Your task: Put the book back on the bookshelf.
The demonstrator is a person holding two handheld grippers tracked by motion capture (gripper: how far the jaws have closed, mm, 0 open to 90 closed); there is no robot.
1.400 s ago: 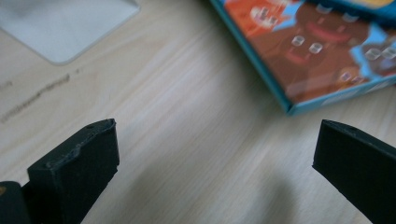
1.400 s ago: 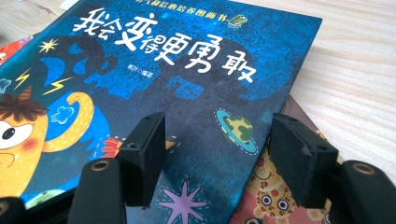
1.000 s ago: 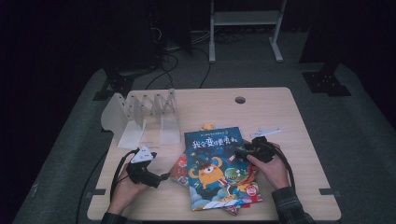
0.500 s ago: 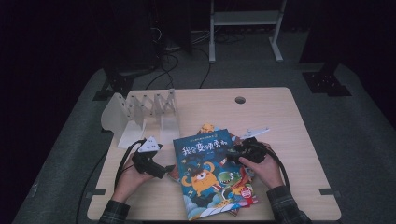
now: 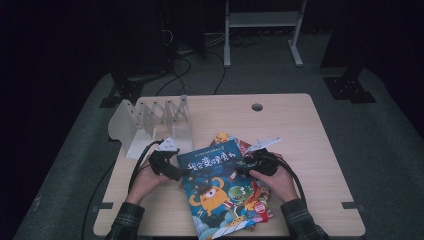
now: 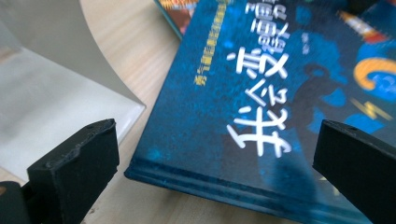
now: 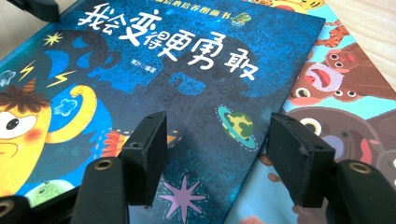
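Observation:
A blue picture book (image 5: 220, 192) with white characters and an orange monster lies tilted on top of other picture books near the table's front edge. My left gripper (image 5: 170, 169) is open at its top left corner; in the left gripper view the book's spine corner (image 6: 196, 172) lies between the wide-apart jaws. My right gripper (image 5: 252, 164) is open over the book's right edge. In the right gripper view its jaws straddle the blue cover (image 7: 187, 93), just above it, with a second book showing brown animals (image 7: 345, 93) underneath on the right.
A white zigzag book rack (image 5: 150, 122) stands at the back left, its flat base (image 6: 46, 107) close beside the left gripper. A round cable hole (image 5: 257, 107) sits near the table's far edge. Bare wooden tabletop (image 5: 310, 140) lies to the right.
The blue book has slid left and toward the front edge. The right gripper moved left with it, and the left gripper closed in on its top left corner.

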